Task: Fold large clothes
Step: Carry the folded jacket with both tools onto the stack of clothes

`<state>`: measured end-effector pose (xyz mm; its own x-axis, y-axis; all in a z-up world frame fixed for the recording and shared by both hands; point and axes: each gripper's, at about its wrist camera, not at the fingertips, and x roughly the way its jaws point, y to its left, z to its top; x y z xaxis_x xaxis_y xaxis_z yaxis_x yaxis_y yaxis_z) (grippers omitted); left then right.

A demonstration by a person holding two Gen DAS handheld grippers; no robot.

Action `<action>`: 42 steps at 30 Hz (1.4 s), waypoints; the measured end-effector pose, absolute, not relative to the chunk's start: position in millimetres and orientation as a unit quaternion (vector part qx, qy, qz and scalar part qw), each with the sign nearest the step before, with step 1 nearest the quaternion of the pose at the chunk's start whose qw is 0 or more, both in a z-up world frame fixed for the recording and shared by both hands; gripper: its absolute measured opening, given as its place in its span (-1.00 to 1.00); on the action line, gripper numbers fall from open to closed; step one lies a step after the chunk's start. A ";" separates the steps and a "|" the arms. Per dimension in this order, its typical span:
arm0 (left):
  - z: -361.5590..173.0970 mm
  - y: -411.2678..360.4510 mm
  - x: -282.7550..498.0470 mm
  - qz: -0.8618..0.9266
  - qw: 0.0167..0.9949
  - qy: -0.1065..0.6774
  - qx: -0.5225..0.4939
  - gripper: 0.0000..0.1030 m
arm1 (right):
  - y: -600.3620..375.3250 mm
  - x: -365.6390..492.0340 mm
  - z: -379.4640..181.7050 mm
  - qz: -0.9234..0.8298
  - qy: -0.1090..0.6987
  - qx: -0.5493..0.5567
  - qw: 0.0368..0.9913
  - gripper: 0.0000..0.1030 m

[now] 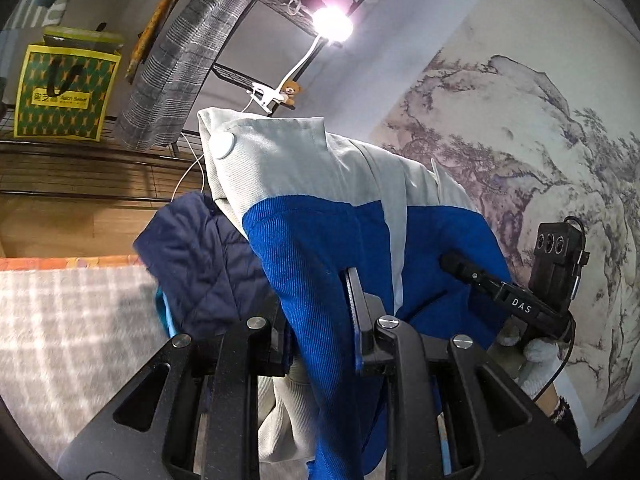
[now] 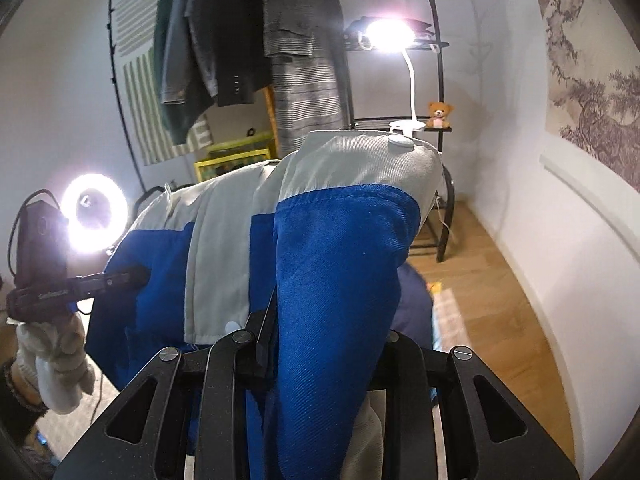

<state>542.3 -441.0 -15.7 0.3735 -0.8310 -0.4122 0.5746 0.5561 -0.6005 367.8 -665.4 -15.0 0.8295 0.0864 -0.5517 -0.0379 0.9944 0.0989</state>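
- Between both grippers, a blue and grey jacket is hanging lifted in the air, its grey collar end pointing up.
- Left gripper is holding its jaws clamped on blue cloth; right gripper is doing likewise.
- Behind it, a lamp is glowing on a black rack, beside a teddy bear.
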 end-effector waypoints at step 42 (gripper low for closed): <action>-83.9 -447.6 564.0 -0.335 0.857 0.380 -0.095 -0.25 | -739.8 378.3 -118.9 -0.043 0.312 0.116 0.942 -0.60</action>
